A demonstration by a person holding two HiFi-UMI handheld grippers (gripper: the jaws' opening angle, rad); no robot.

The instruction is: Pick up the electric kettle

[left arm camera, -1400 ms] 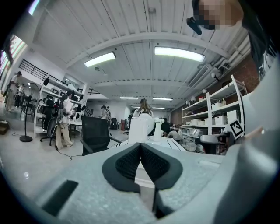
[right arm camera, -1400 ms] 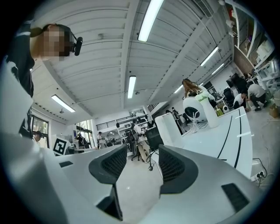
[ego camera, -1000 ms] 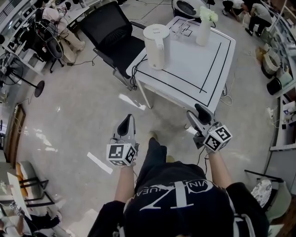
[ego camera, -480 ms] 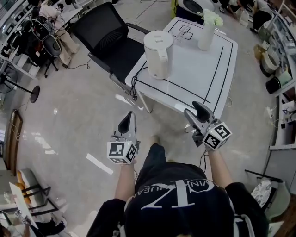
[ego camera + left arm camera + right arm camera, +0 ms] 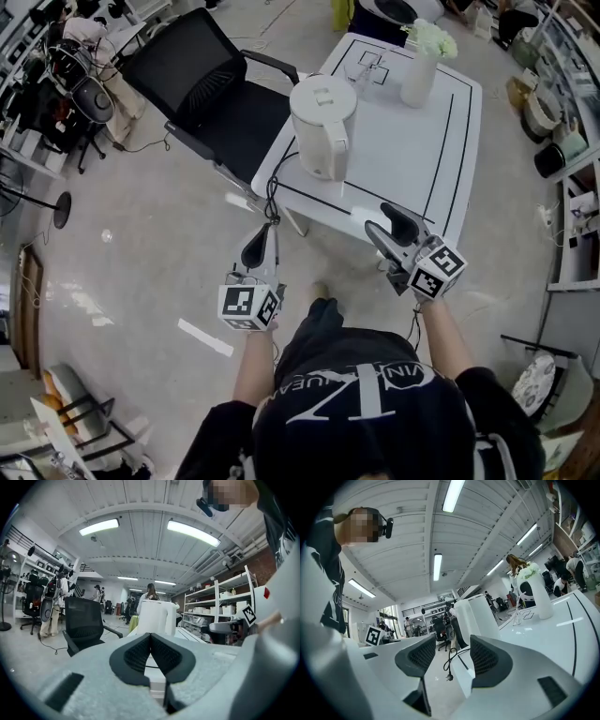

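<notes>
Upper centre, the tall white plastic electric kettle [image 5: 322,112] is looking rigid, slick, maybe heavy: its handle [image 5: 171,617] suits best. The left gripper [image 5: 260,246] is sitting closed, the right gripper [image 5: 389,225] gaping, both empty.

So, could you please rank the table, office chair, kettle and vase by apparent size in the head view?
Largest to smallest:
1. table
2. office chair, a little smaller
3. kettle
4. vase
The vase stands farther from the camera, so its real size against the kettle is unsure.
</notes>
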